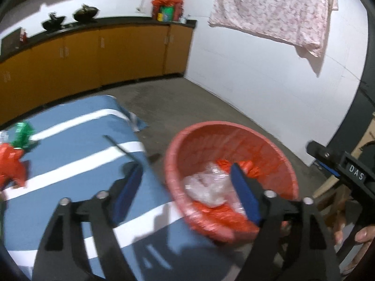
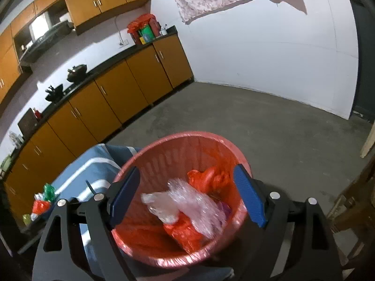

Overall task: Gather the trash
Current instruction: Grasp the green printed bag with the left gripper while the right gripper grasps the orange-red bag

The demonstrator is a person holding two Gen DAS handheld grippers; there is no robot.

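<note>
A red slatted plastic basket [image 1: 276,154] [image 2: 187,145] stands on the floor beside a blue cloth with white stripes [image 1: 77,140]. Inside it lie crumpled clear plastic [image 1: 206,187] [image 2: 192,201] and red bags [image 1: 248,167] [image 2: 208,178]. My left gripper [image 1: 185,174] hovers open over the basket's near-left rim, nothing between its blue pads. My right gripper [image 2: 187,175] hangs open above the basket, with the trash below it and no pad touching anything. More trash lies on the cloth at the left: a red bag [image 1: 10,164] [image 2: 38,206] and a green wrapper [image 1: 22,135] [image 2: 49,190].
Orange base cabinets [image 2: 112,96] with a dark counter run along the back wall. A pink patterned cloth [image 1: 276,7] hangs on the white wall. A person's fingers [image 1: 362,236] hold the right gripper's handle at the right edge of the left wrist view. Wooden furniture [image 2: 351,206] stands at the right.
</note>
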